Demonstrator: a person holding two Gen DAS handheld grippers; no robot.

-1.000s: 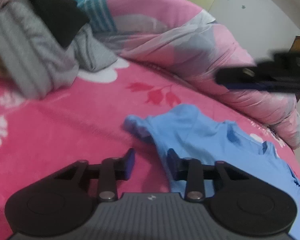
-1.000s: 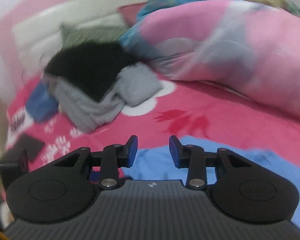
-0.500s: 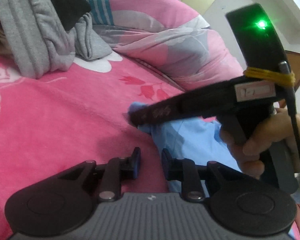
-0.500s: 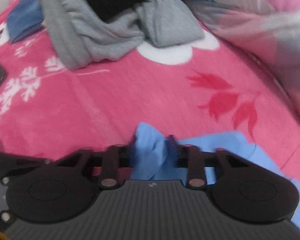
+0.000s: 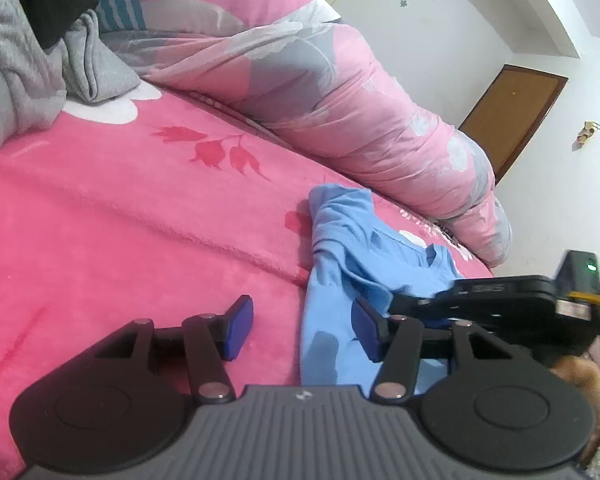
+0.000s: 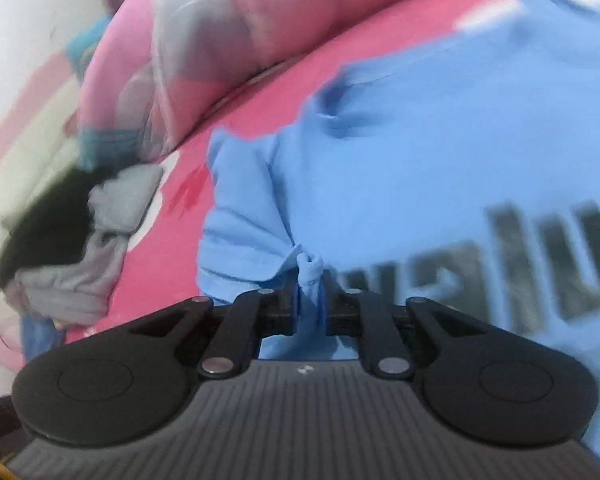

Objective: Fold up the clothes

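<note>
A light blue T-shirt (image 5: 352, 248) lies on the pink bed cover, partly bunched, with dark lettering on its front (image 6: 440, 160). My left gripper (image 5: 302, 330) is open just above the shirt's near edge, nothing between its blue pads. My right gripper (image 6: 310, 292) is shut on a pinched fold of the blue T-shirt, and the cloth pulls into creases toward the jaws. In the left wrist view the right gripper (image 5: 428, 304) reaches in from the right over the shirt, with a hand behind it.
A rolled pink and grey quilt (image 5: 340, 92) runs along the far side of the bed. A pile of grey and black clothes (image 5: 28, 52) sits at the far left. The pink bed cover (image 5: 120, 220) lies open between them. A brown door (image 5: 512, 116) is beyond.
The right gripper closed on the shirt's sleeve end and dragged it right, toward the bed's edge, bunching the cloth. The left gripper's fingers opened wider.
</note>
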